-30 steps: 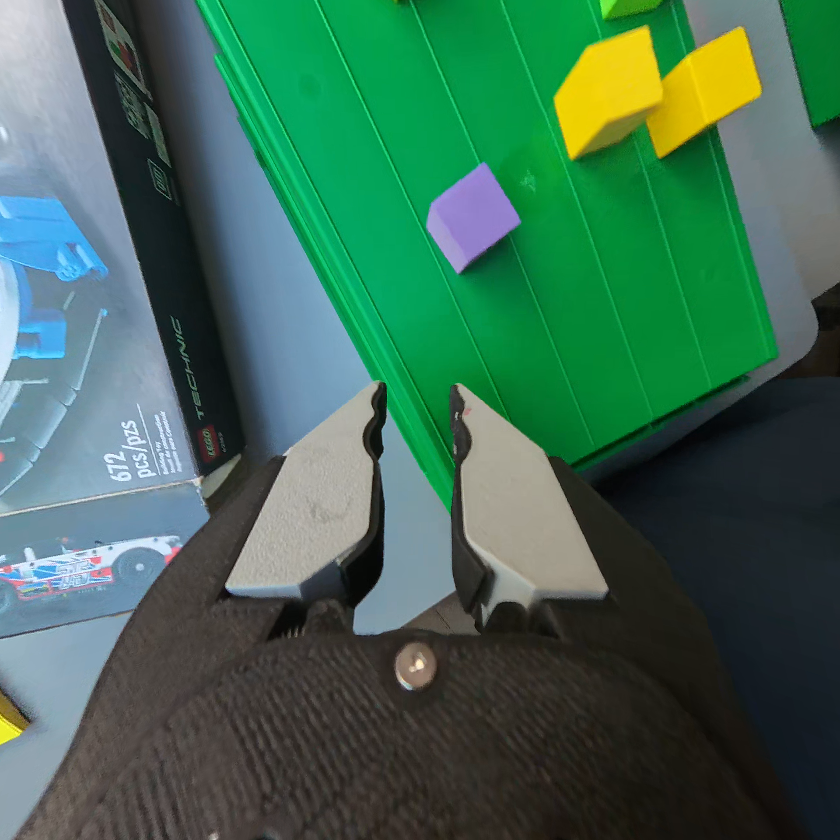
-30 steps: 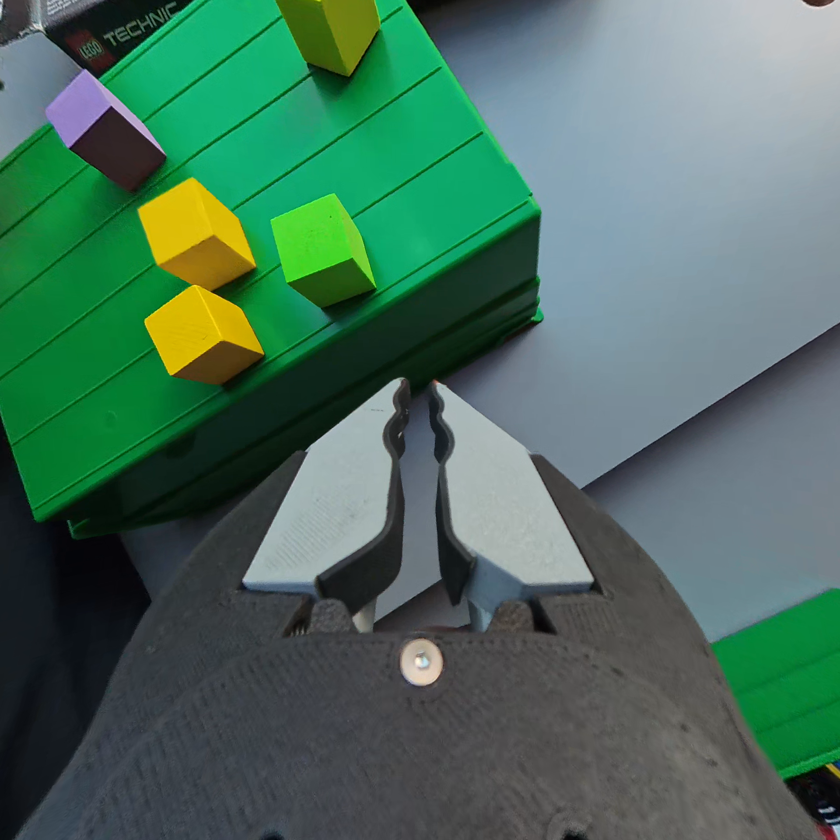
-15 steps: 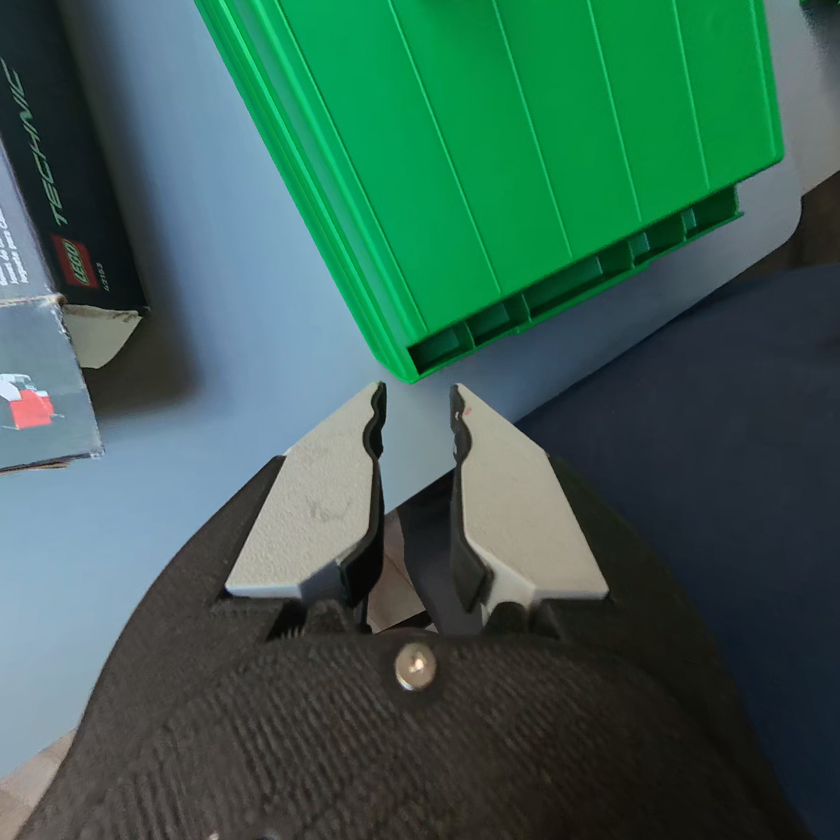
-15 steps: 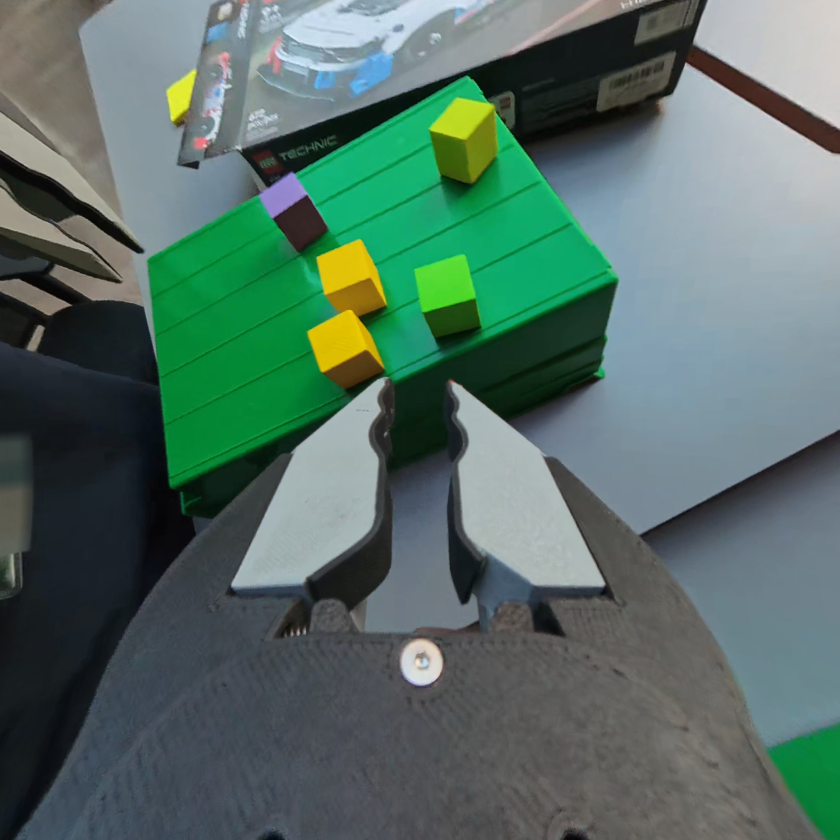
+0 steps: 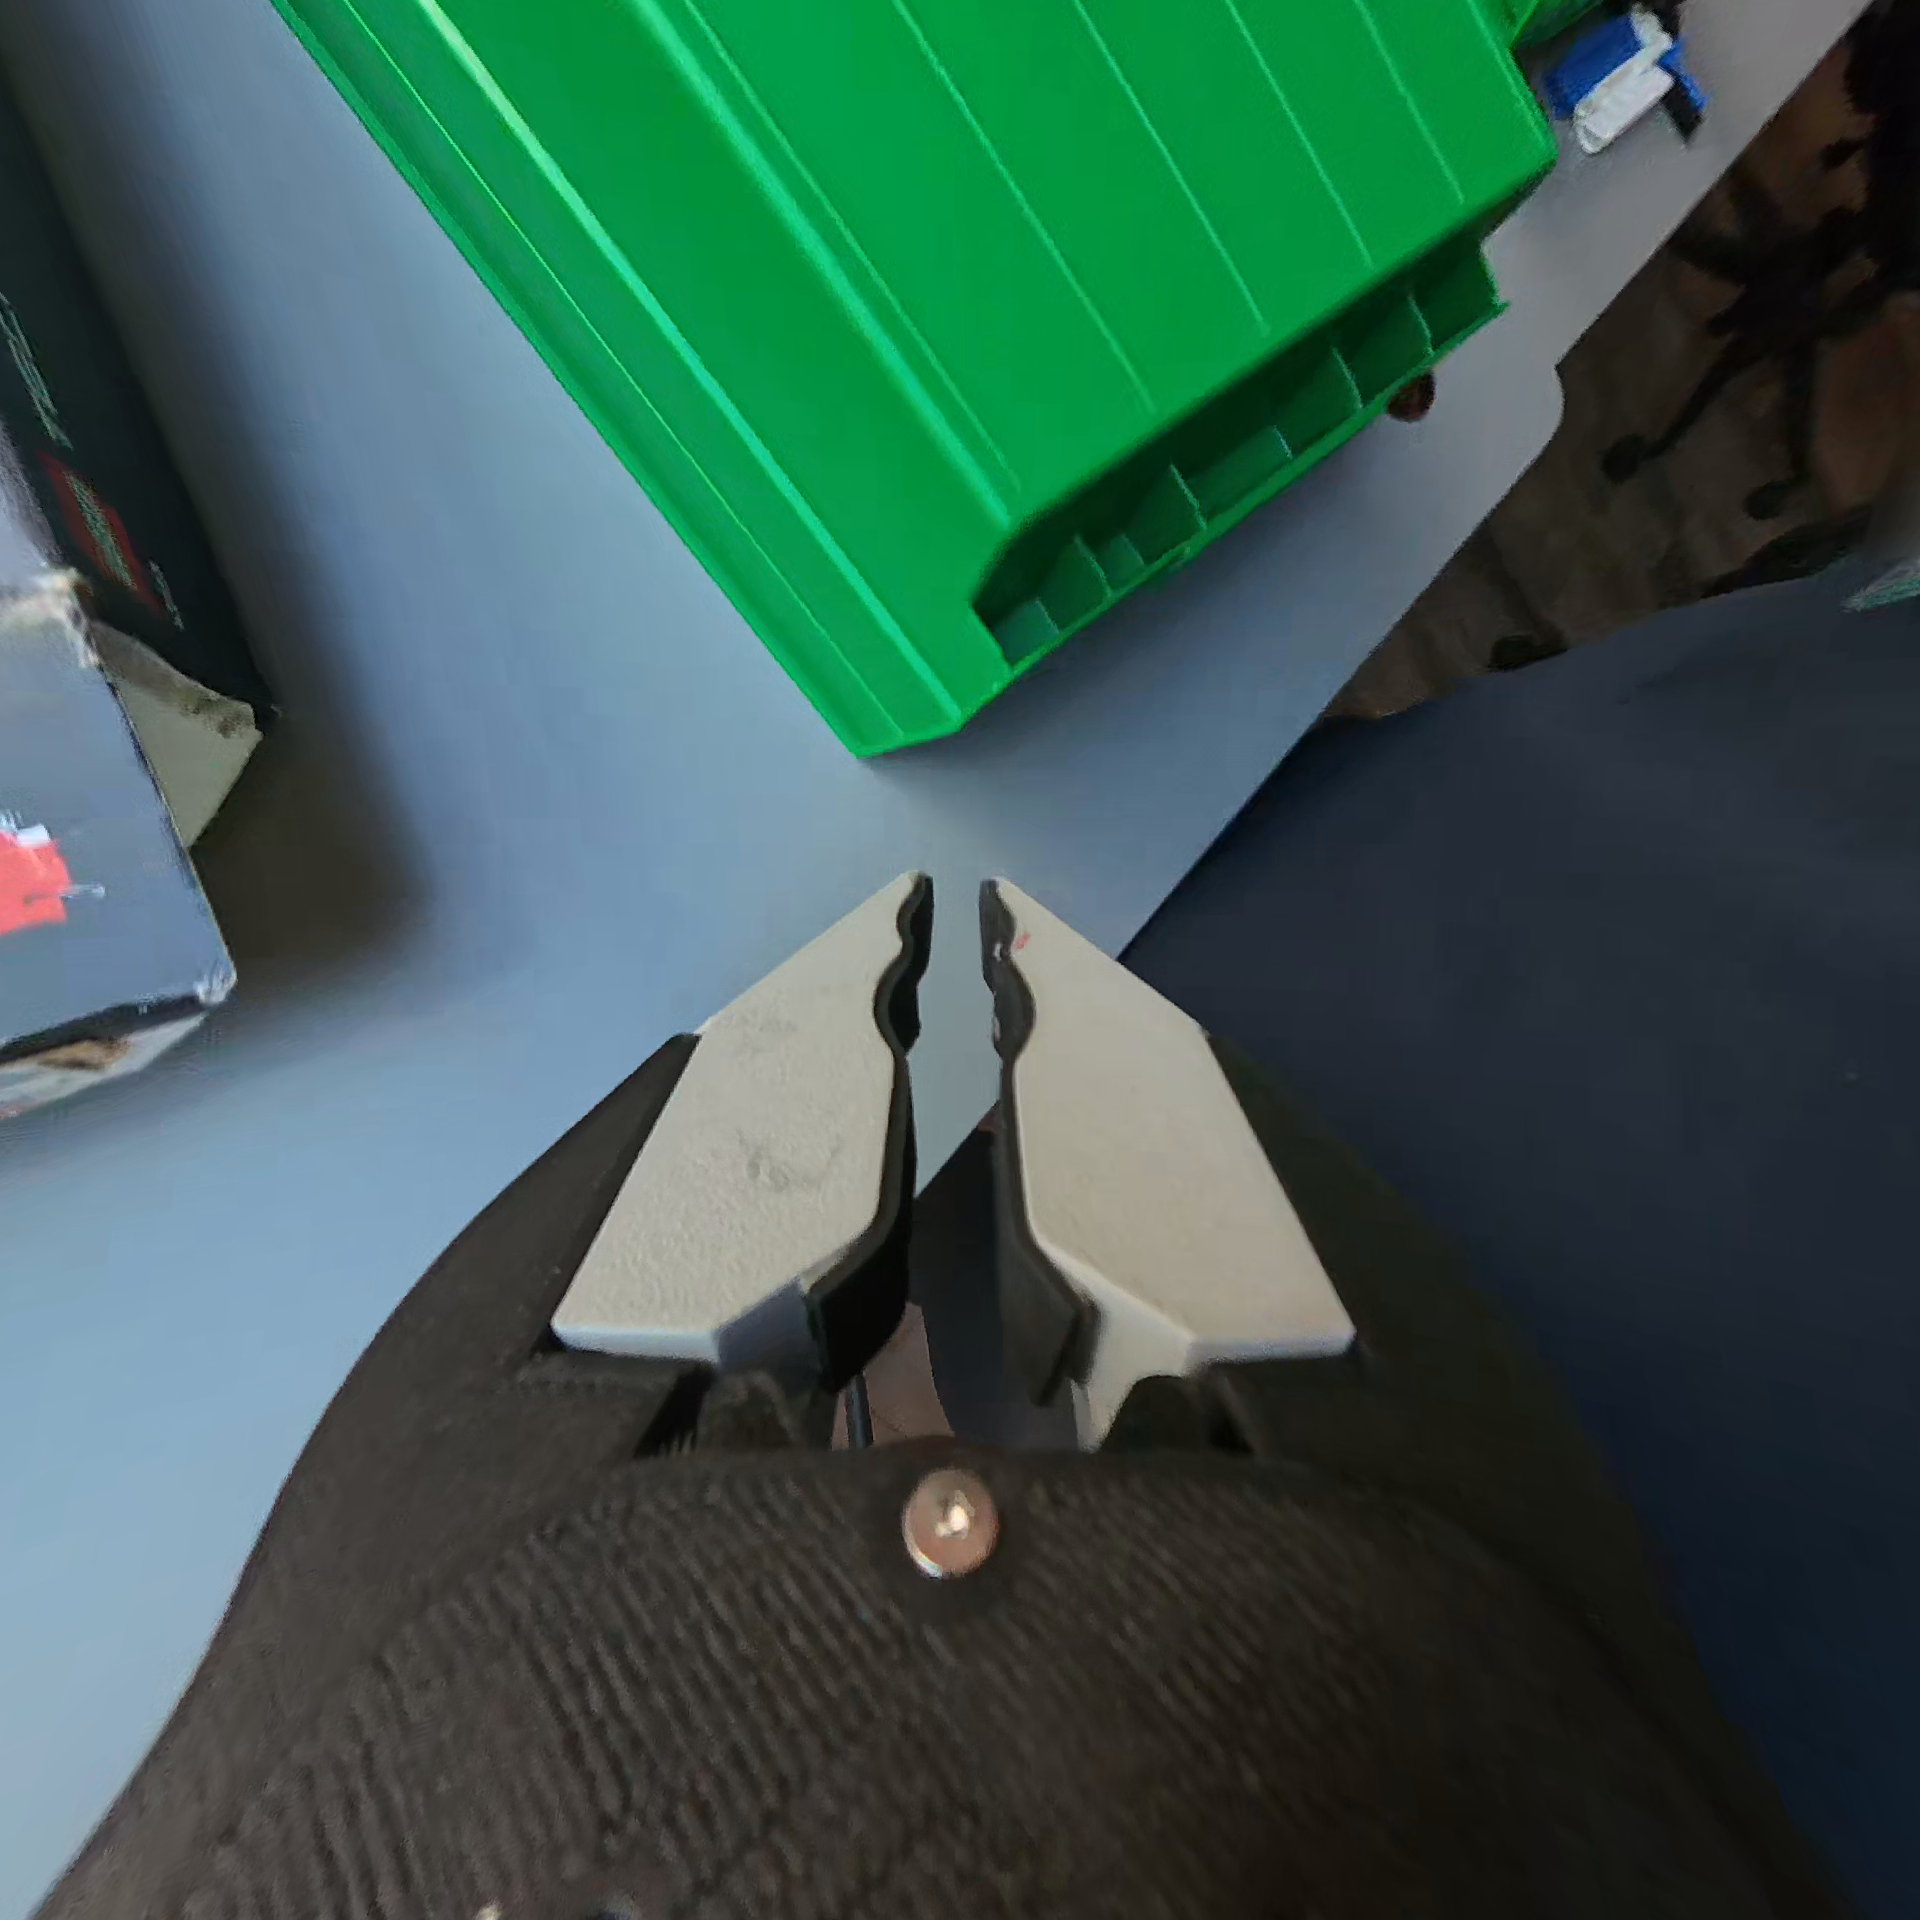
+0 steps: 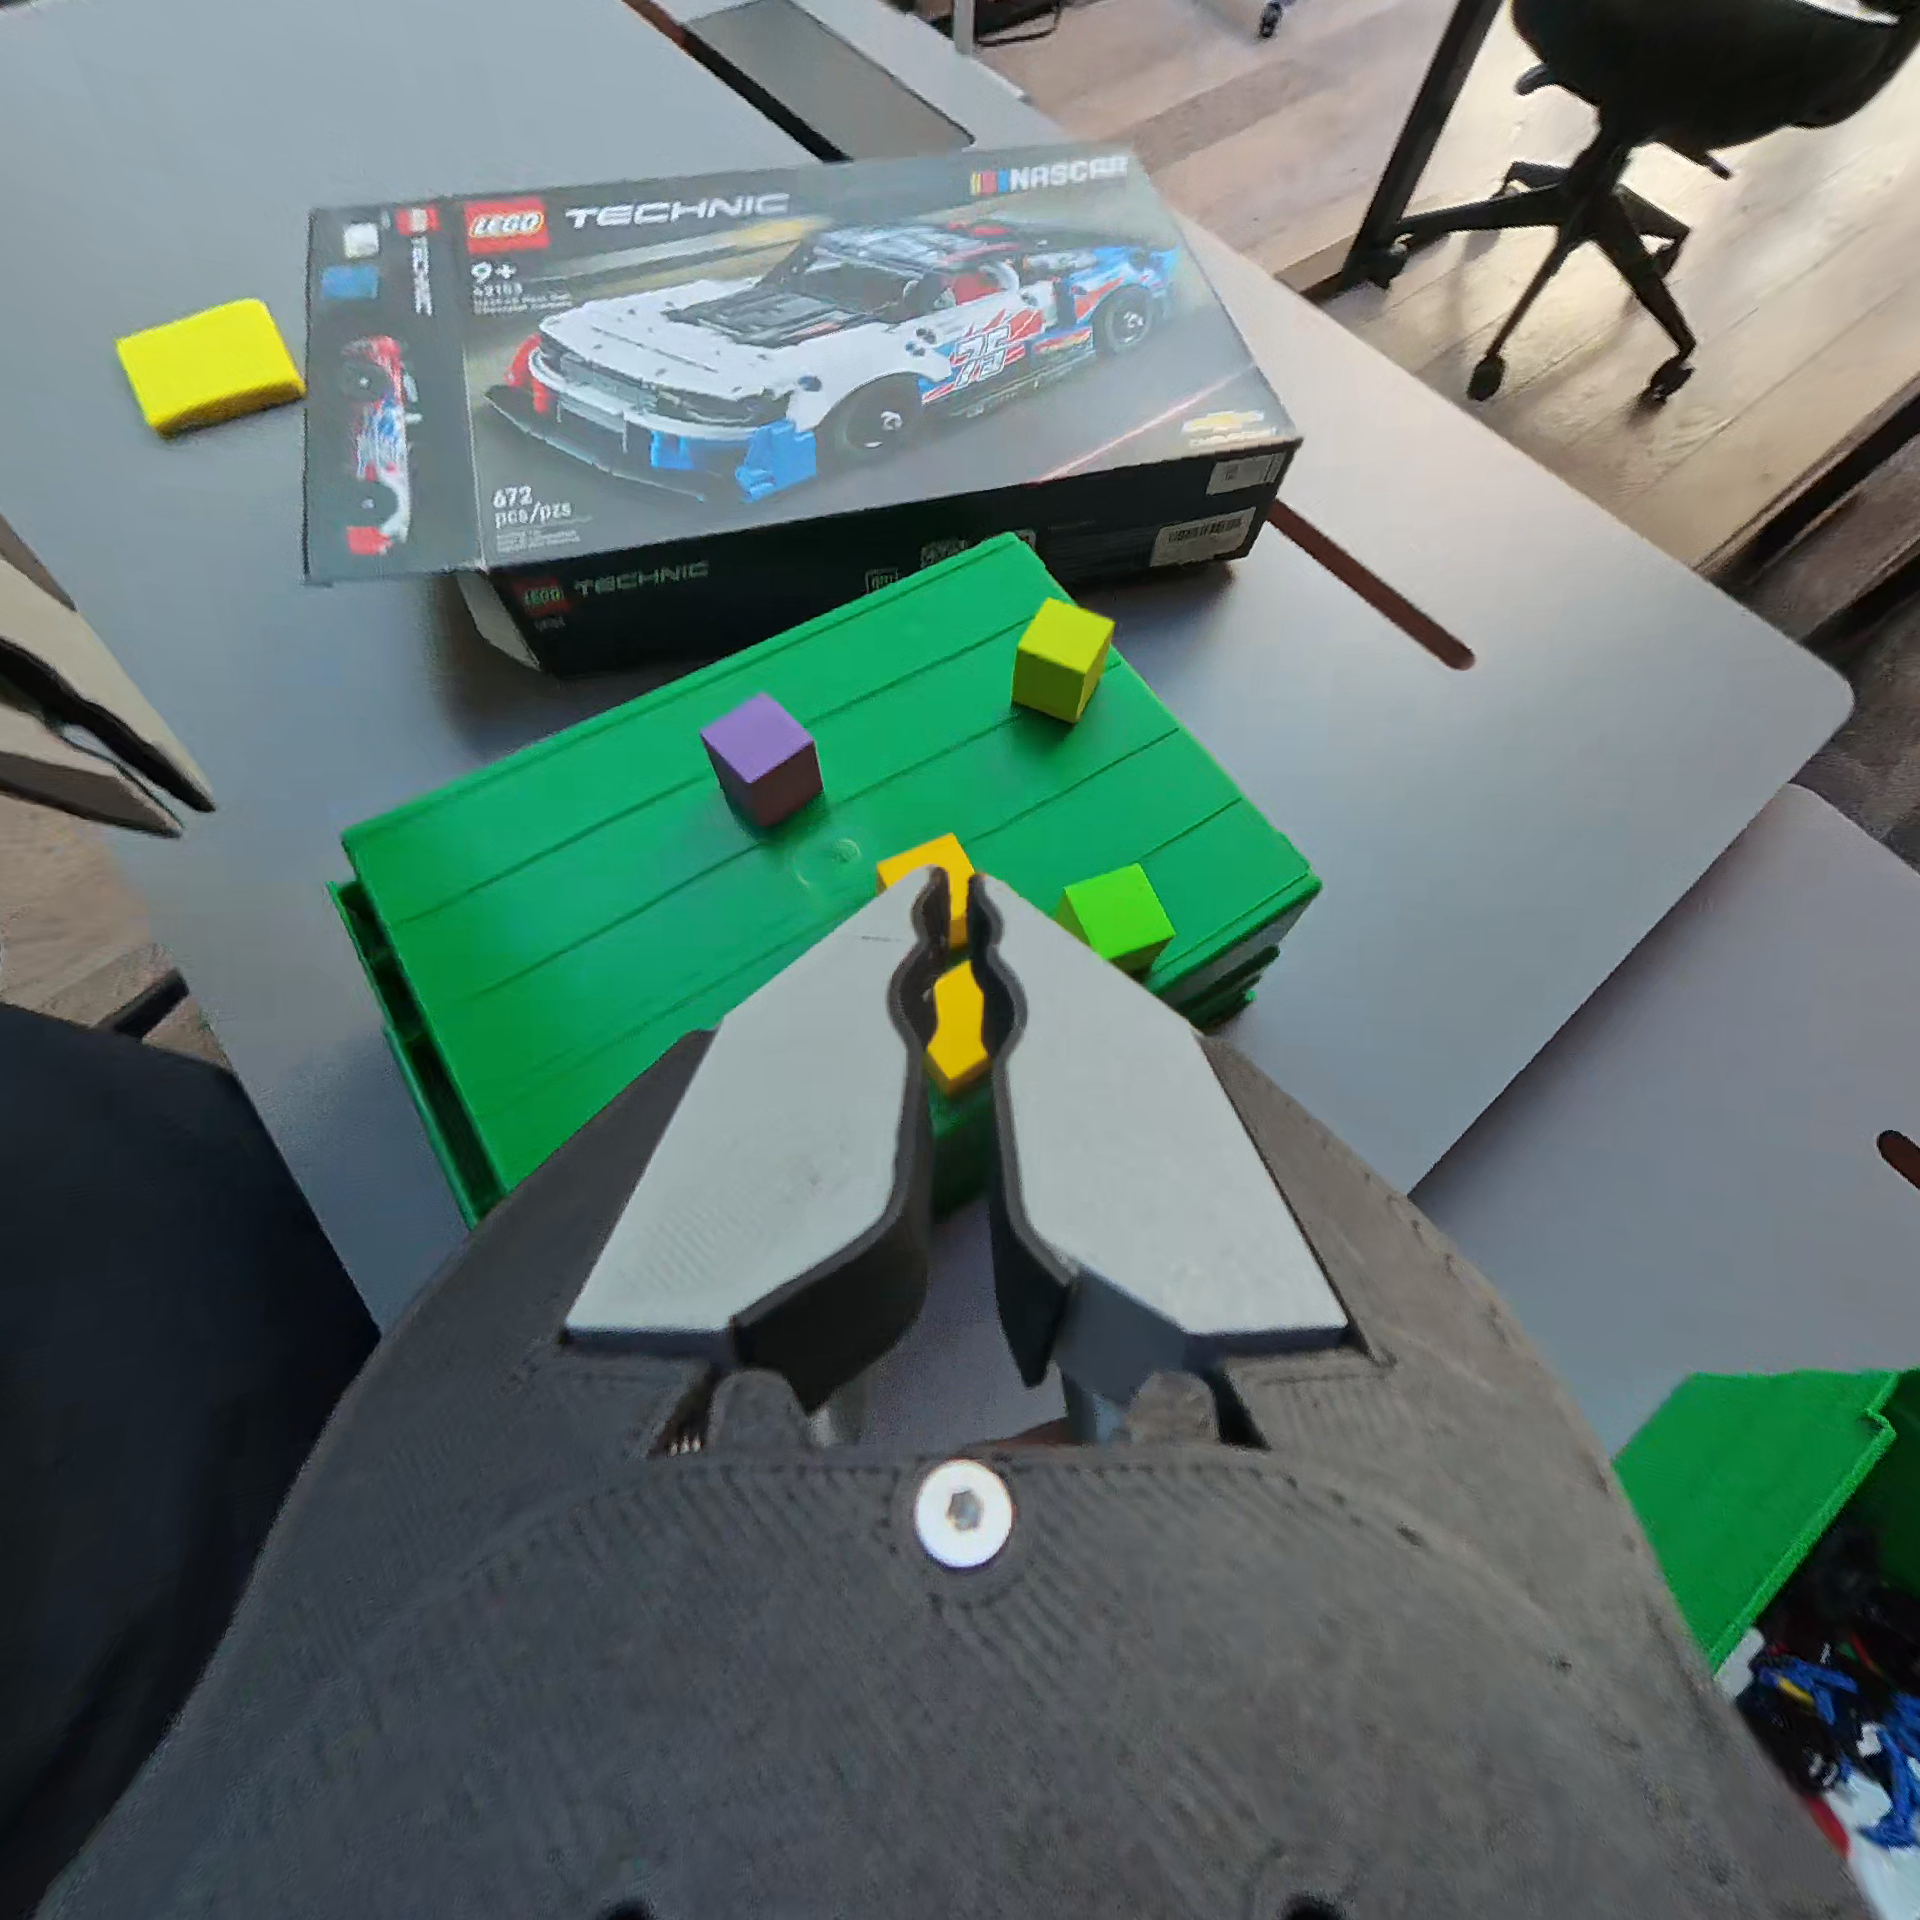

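In the right wrist view my right gripper (image 6: 956,899) hovers over the near part of a green ribbed box (image 6: 582,935). Its jaws are shut to a thin wavy slit. Two yellow cubes (image 6: 956,1023) lie on the box and show through the slit and past the tips. A purple cube (image 6: 762,758), a yellow-green cube (image 6: 1060,660) and a green cube (image 6: 1117,914) also stand on the box. In the left wrist view my left gripper (image 5: 956,899) is over the grey table (image 5: 520,727) near the green box's corner (image 5: 935,260). Its jaws are a little apart with nothing between them.
A toy car set's cardboard box (image 6: 790,353) lies behind the green box and shows in the left wrist view (image 5: 83,831). A flat yellow piece (image 6: 208,364) lies far left. Another green bin (image 6: 1766,1486) is at lower right. An office chair (image 6: 1621,156) stands beyond. Dark blue clothing (image 5: 1558,1039) is past the table edge. Across from one pair of fingers to the other is roughly 30 centimeters. To the green cube (image 6: 1117,914): right tips about 9 centimeters, left tips about 30 centimeters.
My right gripper pulled back and up from the green box; its jaws widened, then came together. My left gripper drew back toward the table edge and its jaws narrowed.
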A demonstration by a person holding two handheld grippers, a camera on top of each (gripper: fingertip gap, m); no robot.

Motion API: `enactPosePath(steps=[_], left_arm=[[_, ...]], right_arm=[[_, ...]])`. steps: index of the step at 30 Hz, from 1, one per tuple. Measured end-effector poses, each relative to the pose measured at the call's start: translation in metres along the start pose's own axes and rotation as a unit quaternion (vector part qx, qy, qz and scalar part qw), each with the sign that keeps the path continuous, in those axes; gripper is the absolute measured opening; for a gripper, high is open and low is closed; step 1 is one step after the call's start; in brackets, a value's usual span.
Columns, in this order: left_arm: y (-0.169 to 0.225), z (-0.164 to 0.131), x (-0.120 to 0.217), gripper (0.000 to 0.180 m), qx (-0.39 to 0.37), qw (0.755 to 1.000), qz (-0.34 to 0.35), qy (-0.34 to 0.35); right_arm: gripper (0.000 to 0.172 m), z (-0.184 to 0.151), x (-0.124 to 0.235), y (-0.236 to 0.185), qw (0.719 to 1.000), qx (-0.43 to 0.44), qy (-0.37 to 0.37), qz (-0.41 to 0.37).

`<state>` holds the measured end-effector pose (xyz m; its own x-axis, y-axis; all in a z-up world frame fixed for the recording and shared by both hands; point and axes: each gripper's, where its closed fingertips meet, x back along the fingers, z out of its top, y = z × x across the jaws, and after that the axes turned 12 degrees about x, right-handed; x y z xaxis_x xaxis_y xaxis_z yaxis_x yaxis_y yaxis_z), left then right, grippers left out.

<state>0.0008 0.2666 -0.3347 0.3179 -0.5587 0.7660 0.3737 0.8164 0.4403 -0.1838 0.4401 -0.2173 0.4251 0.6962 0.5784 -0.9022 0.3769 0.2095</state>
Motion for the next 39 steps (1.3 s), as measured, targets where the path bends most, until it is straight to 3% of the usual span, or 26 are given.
enactPosePath(steps=[3, 9, 17, 20, 23, 27, 31, 34, 36, 39], left_arm=[[-0.014, -0.021, 0.012, 0.007, -0.012, 0.999, -0.031, 0.005], [-0.048, -0.045, 0.035, 0.008, -0.016, 0.998, -0.052, 0.008], [-0.083, -0.062, 0.052, 0.008, -0.001, 1.0, -0.016, 0.003], [-0.082, -0.069, 0.055, 0.008, 0.026, 1.0, -0.003, -0.005], [-0.075, -0.069, 0.056, 0.007, 0.041, 0.999, 0.015, -0.005], [-0.061, -0.064, 0.052, 0.008, 0.062, 0.998, 0.027, -0.005], [-0.045, -0.065, 0.045, 0.009, 0.057, 0.998, 0.028, -0.021], [-0.038, -0.066, 0.042, 0.01, 0.041, 0.998, 0.03, -0.03], [-0.036, -0.066, 0.042, 0.01, 0.035, 0.998, 0.03, -0.031], [-0.038, -0.069, 0.043, 0.01, 0.035, 0.999, 0.028, -0.027]], right_arm=[[0.0, 0.026, 0.001, -0.019, 0.999, -0.023, -0.007, -0.03], [0.0, 0.04, -0.01, -0.043, 0.996, -0.023, -0.07, -0.06], [0.0, 0.035, -0.034, -0.003, 0.989, -0.068, -0.102, -0.077], [0.003, 0.025, -0.06, 0.007, 0.989, -0.073, -0.127, -0.034], [0.037, 0.012, -0.085, 0.024, 0.984, -0.066, -0.164, -0.028], [0.043, 0.012, -0.119, 0.035, 0.983, -0.063, -0.173, -0.005], [0.044, -0.002, -0.152, 0.034, 0.977, -0.054, -0.206, 0.029], [0.026, -0.007, -0.16, 0.029, 0.973, -0.032, -0.223, 0.05], [0.026, -0.001, -0.15, 0.026, 0.972, -0.01, -0.227, 0.064], [0.025, 0.026, -0.118, 0.0, 0.976, 0.031, -0.17, 0.133]])
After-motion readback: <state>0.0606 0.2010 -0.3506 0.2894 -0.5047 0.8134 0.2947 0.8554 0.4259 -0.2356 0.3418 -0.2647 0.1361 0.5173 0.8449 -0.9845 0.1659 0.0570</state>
